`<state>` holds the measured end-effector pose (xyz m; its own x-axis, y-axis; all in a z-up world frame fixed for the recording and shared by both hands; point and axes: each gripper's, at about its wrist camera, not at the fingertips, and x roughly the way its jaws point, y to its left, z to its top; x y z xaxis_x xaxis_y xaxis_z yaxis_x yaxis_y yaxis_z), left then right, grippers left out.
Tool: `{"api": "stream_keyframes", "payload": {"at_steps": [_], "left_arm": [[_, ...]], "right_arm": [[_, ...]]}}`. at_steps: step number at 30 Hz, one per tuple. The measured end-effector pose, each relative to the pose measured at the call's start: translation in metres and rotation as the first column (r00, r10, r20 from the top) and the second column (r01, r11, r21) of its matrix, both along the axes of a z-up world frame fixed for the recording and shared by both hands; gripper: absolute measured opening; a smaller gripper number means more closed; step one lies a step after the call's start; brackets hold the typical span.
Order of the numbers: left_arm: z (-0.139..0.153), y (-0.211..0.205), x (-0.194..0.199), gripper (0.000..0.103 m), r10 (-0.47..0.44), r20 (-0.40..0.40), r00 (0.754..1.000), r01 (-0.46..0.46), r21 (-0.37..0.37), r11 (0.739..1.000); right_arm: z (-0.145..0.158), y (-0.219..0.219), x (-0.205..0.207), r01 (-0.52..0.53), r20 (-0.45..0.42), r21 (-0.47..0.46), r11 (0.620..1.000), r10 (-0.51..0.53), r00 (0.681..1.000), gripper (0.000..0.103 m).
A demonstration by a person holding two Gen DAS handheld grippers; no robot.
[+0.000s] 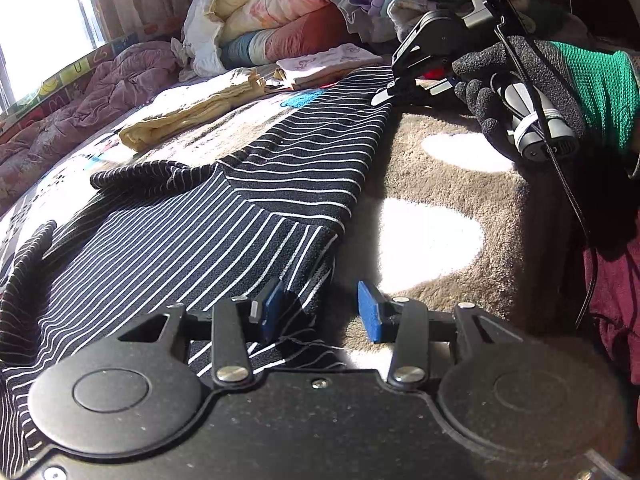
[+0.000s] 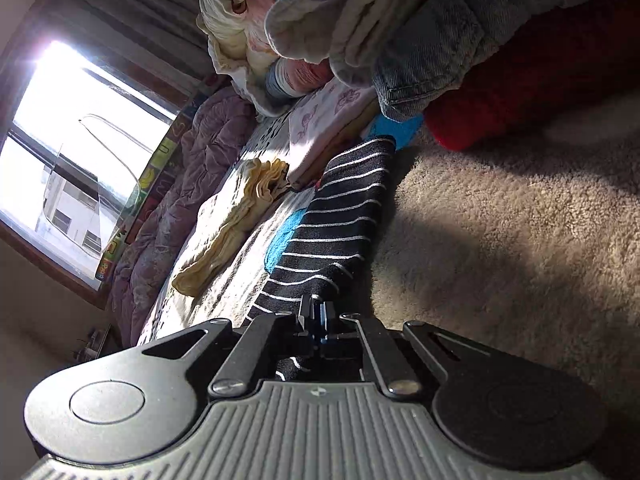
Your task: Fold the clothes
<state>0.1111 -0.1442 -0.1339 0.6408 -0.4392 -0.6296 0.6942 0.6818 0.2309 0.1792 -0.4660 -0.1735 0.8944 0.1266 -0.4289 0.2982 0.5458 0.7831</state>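
Note:
A black garment with thin white stripes (image 1: 240, 220) lies spread on the bed, one side folded over along a straight edge. My left gripper (image 1: 321, 310) is open over the near end of that edge. Its left blue pad (image 1: 272, 308) is above the fabric and its right pad (image 1: 370, 314) above the beige blanket; nothing is pinched. At the garment's far corner, a gloved hand (image 1: 520, 80) holds my right gripper (image 1: 379, 98). In the right wrist view that gripper (image 2: 318, 316) is shut on the edge of the striped garment (image 2: 340, 220).
A folded yellow garment (image 1: 192, 116) and a folded white printed one (image 1: 328, 62) lie beyond the striped garment. Bedding and clothes (image 1: 260, 12) are piled at the back. A fuzzy beige blanket (image 1: 440, 184) covers the right side, a purple quilt (image 1: 100, 92) the left by the window.

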Motion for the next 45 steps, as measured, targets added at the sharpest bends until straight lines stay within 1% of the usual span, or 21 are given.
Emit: {"api": "stream_keyframes", "payload": {"at_steps": [3, 6, 8, 9, 11, 14, 15, 16, 17, 18, 19, 20, 22, 24, 27, 28, 32, 37, 39, 42, 45], "left_arm": [[0.000, 0.002, 0.003, 0.040, -0.006, -0.015, 1.000, 0.006, -0.010, 1.000], [0.000, 0.002, 0.005, 0.040, -0.010, -0.020, 1.000, 0.010, -0.014, 1.000], [0.000, 0.002, 0.004, 0.040, -0.011, -0.019, 1.000, 0.011, -0.014, 1.000], [0.000, 0.002, 0.004, 0.040, -0.011, -0.019, 1.000, 0.011, -0.014, 1.000], [0.000, 0.003, 0.005, 0.041, -0.011, -0.024, 1.000, 0.010, -0.019, 1.000], [0.001, 0.005, 0.006, 0.042, -0.009, -0.039, 0.999, 0.007, -0.032, 0.999], [0.001, 0.006, 0.007, 0.043, -0.008, -0.044, 0.999, 0.006, -0.036, 0.999], [0.002, 0.007, 0.008, 0.044, -0.009, -0.052, 0.999, 0.007, -0.042, 0.999], [0.004, 0.010, 0.008, 0.046, -0.012, -0.068, 0.998, 0.008, -0.056, 0.998], [0.006, 0.014, 0.010, 0.047, -0.015, -0.085, 0.996, 0.008, -0.075, 0.997], [0.009, 0.019, 0.011, 0.048, -0.018, -0.102, 0.995, 0.008, -0.096, 0.995], [0.013, 0.025, 0.013, 0.048, -0.009, -0.117, 0.993, -0.005, -0.126, 0.992], [0.021, 0.039, 0.016, 0.048, 0.006, -0.147, 0.989, -0.033, -0.186, 0.982], [0.030, 0.055, 0.023, 0.048, 0.037, -0.167, 0.985, -0.079, -0.253, 0.964], [0.040, 0.079, 0.034, 0.048, 0.113, -0.173, 0.979, -0.163, -0.309, 0.937], [0.043, 0.086, 0.038, 0.048, 0.146, -0.158, 0.977, -0.189, -0.306, 0.933], [0.054, 0.111, 0.058, 0.047, 0.271, -0.077, 0.960, -0.282, -0.282, 0.917], [0.072, 0.144, 0.101, 0.047, 0.403, -0.051, 0.914, -0.399, -0.300, 0.867], [0.078, 0.153, 0.116, 0.047, 0.441, -0.041, 0.897, -0.432, -0.297, 0.851], [0.087, 0.165, 0.144, 0.047, 0.469, -0.015, 0.883, -0.456, -0.269, 0.849], [0.091, 0.171, 0.177, 0.047, 0.491, -0.017, 0.871, -0.480, -0.243, 0.843]], "right_arm": [[-0.001, 0.002, 0.005, -0.021, -0.028, -0.025, 0.999, 0.020, 0.999, 0.004], [0.003, 0.005, -0.001, -0.011, -0.013, -0.057, 0.998, 0.010, 1.000, 0.016], [0.011, 0.010, -0.006, 0.006, -0.011, -0.136, 0.991, -0.008, 1.000, 0.018], [0.016, 0.015, -0.009, 0.015, -0.005, -0.186, 0.982, -0.016, 1.000, 0.024], [0.028, 0.026, -0.015, 0.020, 0.015, -0.297, 0.955, -0.017, 1.000, 0.028], [0.045, 0.055, -0.011, -0.086, 0.054, -0.439, 0.894, 0.122, 0.991, 0.028], [0.049, 0.068, -0.008, -0.148, 0.066, -0.471, 0.870, 0.201, 0.977, 0.028], [0.048, 0.085, -0.001, -0.219, -0.009, -0.530, 0.819, 0.253, 0.968, 0.030], [0.046, 0.102, 0.008, -0.293, -0.104, -0.584, 0.757, 0.289, 0.952, 0.034], [0.043, 0.119, 0.016, -0.369, -0.200, -0.627, 0.686, 0.316, 0.928, 0.034], [0.039, 0.124, 0.017, -0.362, -0.211, -0.649, 0.670, 0.298, 0.931, 0.030], [0.039, 0.121, 0.015, -0.336, -0.191, -0.624, 0.706, 0.280, 0.941, 0.030], [0.050, 0.119, 0.010, -0.311, -0.152, -0.614, 0.725, 0.278, 0.948, 0.031], [0.061, 0.128, 0.007, -0.305, -0.124, -0.659, 0.688, 0.301, 0.946, 0.031], [0.066, 0.145, 0.010, -0.332, -0.104, -0.668, 0.666, 0.359, 0.928, 0.031], [0.065, 0.153, 0.014, -0.351, -0.111, -0.676, 0.648, 0.381, 0.918, 0.031], [0.079, 0.195, 0.034, -0.385, -0.115, -0.753, 0.534, 0.469, 0.876, 0.031], [0.102, 0.236, 0.067, -0.384, -0.097, -0.810, 0.444, 0.545, 0.833, 0.033], [0.106, 0.247, 0.085, -0.397, -0.104, -0.816, 0.421, 0.569, 0.816, 0.034], [0.110, 0.263, 0.117, -0.421, -0.127, -0.820, 0.388, 0.594, 0.794, 0.035], [0.113, 0.274, 0.146, -0.439, -0.137, -0.818, 0.372, 0.614, 0.777, 0.035]]}}
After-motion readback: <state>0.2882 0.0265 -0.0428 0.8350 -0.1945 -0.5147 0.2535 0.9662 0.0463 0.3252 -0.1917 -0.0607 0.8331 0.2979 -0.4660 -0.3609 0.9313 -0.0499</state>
